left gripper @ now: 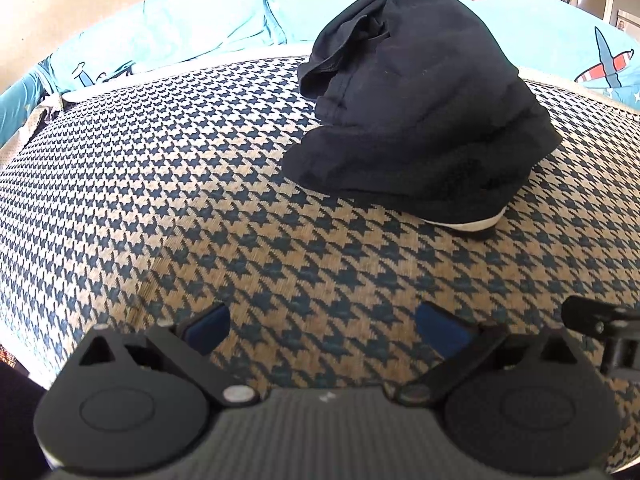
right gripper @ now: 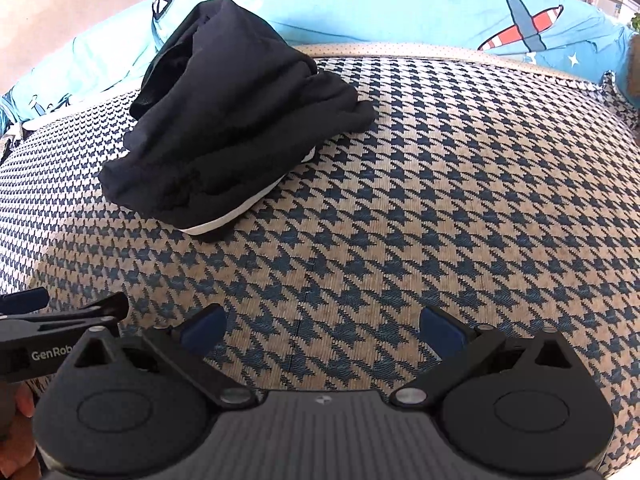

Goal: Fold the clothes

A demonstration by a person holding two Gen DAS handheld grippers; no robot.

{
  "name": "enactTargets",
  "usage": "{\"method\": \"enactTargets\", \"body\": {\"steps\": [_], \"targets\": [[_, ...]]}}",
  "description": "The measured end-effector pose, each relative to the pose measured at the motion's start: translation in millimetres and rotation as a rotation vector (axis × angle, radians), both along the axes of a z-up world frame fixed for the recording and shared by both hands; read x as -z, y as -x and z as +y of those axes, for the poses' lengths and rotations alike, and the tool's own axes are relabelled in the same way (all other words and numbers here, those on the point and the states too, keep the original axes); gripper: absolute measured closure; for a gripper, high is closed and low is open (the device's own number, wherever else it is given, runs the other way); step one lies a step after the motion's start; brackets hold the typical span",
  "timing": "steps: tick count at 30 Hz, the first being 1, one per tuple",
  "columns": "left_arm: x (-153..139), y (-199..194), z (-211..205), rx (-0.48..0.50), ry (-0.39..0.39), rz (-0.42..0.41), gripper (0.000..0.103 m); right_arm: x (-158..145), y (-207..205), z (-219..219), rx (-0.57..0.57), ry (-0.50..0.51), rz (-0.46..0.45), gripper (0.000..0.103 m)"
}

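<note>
You're between grabs: the dark garment (left gripper: 416, 112) sits in a bunched heap on the houndstooth cover (left gripper: 160, 184), a white edge showing along its near underside. From the left wrist view it lies ahead and to the right; from the right wrist view, ahead and to the left. It looks roughly folded or just heaped, can't tell which, so it's unclear if this piece is done or not started.

Left tongs (left gripper: 326, 330) are spread wide, blue pads empty, held low over bare cover, well short of the heap. Right tongs (right gripper: 322, 330) are the same: wide apart, nothing held, side by side with the left.

Next move, likely: bring both forward to the heap and pinch an edge or corner each. The thick layers call for a deep bite or you'll catch only the top one.

Blue aeroplane-print bedding (right gripper: 420, 8) lies behind.
</note>
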State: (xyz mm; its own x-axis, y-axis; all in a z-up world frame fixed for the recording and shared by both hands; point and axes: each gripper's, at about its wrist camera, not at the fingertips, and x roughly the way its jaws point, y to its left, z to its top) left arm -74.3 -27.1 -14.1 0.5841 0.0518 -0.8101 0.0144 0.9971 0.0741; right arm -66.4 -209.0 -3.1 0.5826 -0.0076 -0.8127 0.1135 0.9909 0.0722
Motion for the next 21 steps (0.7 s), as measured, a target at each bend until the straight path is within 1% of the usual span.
{"method": "enactTargets", "body": {"steps": [14,21], "targets": [[-1.4,6.9,4.0,0.028,-0.002,0.006,0.000,0.9,-0.1,1.8,0.000,0.016,-0.006,0.000],[-1.8,5.9,7.5,0.034,0.018,0.010,0.000,-0.2,-2.2,2.7,0.000,0.021,-0.017,0.000]]}}
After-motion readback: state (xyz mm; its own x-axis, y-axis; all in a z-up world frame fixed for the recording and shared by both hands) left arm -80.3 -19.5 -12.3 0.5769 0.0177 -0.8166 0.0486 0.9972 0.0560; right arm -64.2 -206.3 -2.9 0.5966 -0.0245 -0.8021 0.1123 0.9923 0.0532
